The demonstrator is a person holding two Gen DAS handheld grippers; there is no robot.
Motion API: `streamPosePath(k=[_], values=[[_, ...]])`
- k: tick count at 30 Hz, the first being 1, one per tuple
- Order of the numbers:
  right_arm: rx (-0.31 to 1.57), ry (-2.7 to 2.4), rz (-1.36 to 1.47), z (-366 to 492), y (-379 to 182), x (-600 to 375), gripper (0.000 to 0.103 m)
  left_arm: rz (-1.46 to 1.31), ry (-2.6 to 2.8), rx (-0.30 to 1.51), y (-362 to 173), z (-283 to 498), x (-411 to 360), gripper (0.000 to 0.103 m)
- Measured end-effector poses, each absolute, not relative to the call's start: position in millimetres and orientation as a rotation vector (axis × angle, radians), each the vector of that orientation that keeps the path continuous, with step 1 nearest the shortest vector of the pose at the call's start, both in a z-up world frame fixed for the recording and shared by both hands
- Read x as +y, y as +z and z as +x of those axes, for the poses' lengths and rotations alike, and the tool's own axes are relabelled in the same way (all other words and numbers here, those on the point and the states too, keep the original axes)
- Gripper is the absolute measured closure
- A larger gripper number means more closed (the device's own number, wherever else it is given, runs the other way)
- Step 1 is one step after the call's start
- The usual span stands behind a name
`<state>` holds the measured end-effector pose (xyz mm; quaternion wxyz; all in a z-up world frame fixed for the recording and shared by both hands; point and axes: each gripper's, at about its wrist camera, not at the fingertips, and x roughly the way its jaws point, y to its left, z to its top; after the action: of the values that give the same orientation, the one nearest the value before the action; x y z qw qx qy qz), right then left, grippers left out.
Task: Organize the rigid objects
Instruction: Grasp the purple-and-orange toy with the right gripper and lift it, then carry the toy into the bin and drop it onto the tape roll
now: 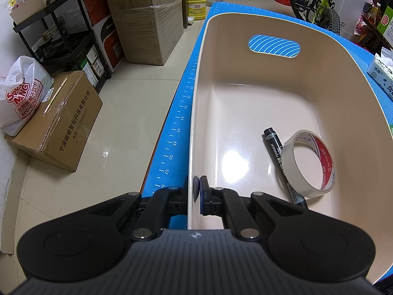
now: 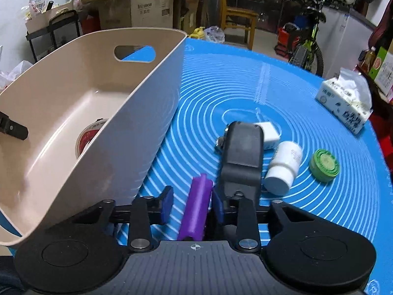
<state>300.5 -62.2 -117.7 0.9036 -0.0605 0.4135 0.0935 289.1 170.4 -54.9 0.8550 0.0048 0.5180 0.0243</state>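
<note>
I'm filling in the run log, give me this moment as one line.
left tool: shut on bin wall | right tool: open around purple cylinder | in bin: marker, tape roll | on mat: white bottle, green cap

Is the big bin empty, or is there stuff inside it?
Not empty. The beige bin holds a tape roll and a black marker on its floor; the rest is bare.

Black tool point(image 2: 190, 207) (blue pads point(image 2: 167, 204)).

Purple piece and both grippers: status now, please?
Left gripper shut on bin wall. Right gripper astride purple piece, not gripped. Black device crowds it.
</note>
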Motion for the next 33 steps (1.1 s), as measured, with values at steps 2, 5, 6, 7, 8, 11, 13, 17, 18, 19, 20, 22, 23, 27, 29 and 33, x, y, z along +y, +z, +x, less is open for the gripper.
streamPosePath(k=[2, 5, 6, 7, 8, 11, 13, 17, 18, 19, 20, 22, 23, 27, 29, 33], values=[[0.866, 0.192, -0.124, 300, -121, -61, 0.060, 0.010, 0.051, 1.089, -55, 289, 171, 0.096], [0.860, 0.179, -0.133, 299, -123, -62, 0.071, 0.011, 0.051, 1.089, -55, 289, 170, 0.096], [0.861, 0.182, -0.131, 299, -123, -62, 0.073, 0.011, 0.051, 1.089, -55, 289, 170, 0.096], [0.862, 0.180, -0.132, 299, -123, -63, 0.073, 0.011, 0.051, 1.089, -55, 289, 170, 0.096], [0.862, 0.180, -0.128, 299, -122, -64, 0.073, 0.011, 0.051, 1.089, -55, 289, 170, 0.096], [0.847, 0.174, -0.120, 297, -117, -65, 0.074, 0.010, 0.051, 1.089, -55, 289, 170, 0.096], [0.832, 0.169, -0.105, 296, -110, -68, 0.074, 0.011, 0.052, 1.089, -55, 289, 170, 0.096], [0.788, 0.157, -0.087, 294, -91, -72, 0.074, 0.010, 0.051, 1.089, -55, 289, 170, 0.096], [0.776, 0.155, -0.083, 294, -86, -73, 0.074, 0.010, 0.051, 1.089, -55, 289, 170, 0.096], [0.763, 0.150, -0.079, 294, -80, -74, 0.074, 0.010, 0.051, 1.089, -55, 289, 170, 0.096], [0.747, 0.145, -0.073, 294, -74, -75, 0.074, 0.010, 0.051, 1.089, -55, 289, 170, 0.096], [0.713, 0.137, -0.066, 293, -60, -76, 0.074, 0.010, 0.051, 1.089, -55, 289, 170, 0.096], [0.695, 0.134, -0.065, 293, -54, -76, 0.074, 0.010, 0.051, 1.089, -55, 289, 170, 0.096], [0.618, 0.138, -0.056, 294, -25, -72, 0.074, 0.011, 0.051, 1.089, -55, 289, 170, 0.096], [0.591, 0.149, -0.053, 296, -15, -68, 0.074, 0.008, 0.051, 1.088, -55, 289, 170, 0.096], [0.546, 0.185, -0.053, 302, 2, -53, 0.074, 0.009, 0.050, 1.089, -55, 289, 170, 0.096]])
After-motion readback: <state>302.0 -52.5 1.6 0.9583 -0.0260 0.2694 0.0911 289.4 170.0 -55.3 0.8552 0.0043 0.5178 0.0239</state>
